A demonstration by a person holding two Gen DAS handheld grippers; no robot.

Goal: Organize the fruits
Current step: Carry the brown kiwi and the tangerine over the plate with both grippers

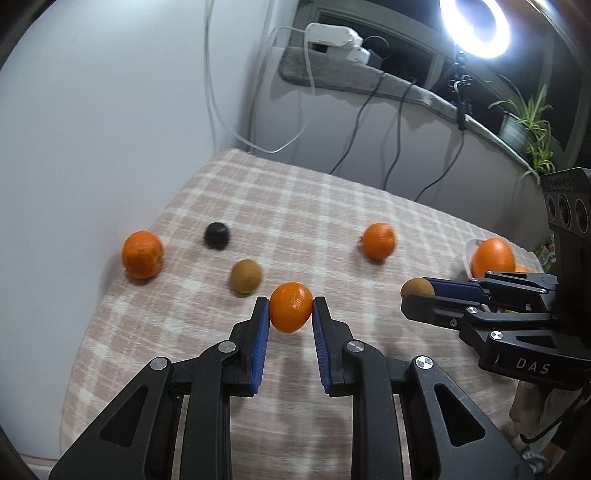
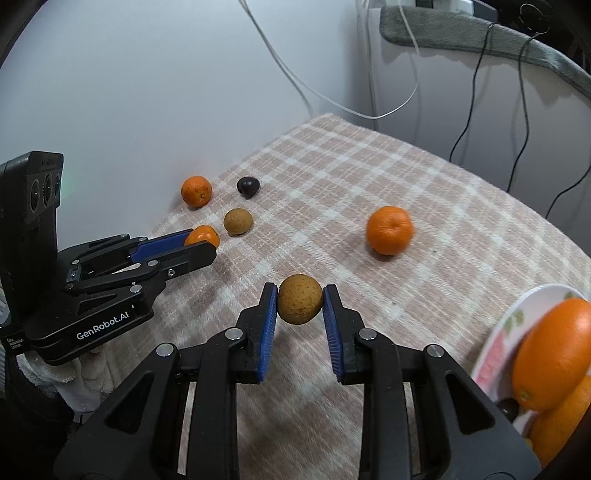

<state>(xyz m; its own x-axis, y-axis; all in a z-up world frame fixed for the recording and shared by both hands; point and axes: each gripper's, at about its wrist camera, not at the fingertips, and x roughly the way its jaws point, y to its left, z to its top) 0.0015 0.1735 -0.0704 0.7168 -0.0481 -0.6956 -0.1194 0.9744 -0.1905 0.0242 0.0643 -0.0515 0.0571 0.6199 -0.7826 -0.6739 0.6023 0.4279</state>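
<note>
My left gripper [image 1: 290, 308] is shut on a small orange [image 1: 290, 307], held just above the checked cloth; it also shows in the right wrist view [image 2: 202, 236]. My right gripper [image 2: 300, 305] is shut on a brown round fruit [image 2: 299, 304], seen from the left wrist view [image 1: 416, 288]. On the cloth lie an orange at far left [image 1: 142, 254], a dark plum [image 1: 217, 234], a second brown fruit [image 1: 246, 276] and an orange toward the right [image 1: 378, 240]. A white plate [image 2: 517, 317] at right holds large oranges [image 2: 554, 354].
The table with the pink checked cloth [image 1: 295, 199] stands against a white wall [image 1: 110, 110]. Cables [image 1: 391, 122] hang behind it. A ring light [image 1: 476, 22] and a potted plant [image 1: 524, 122] stand at the back right.
</note>
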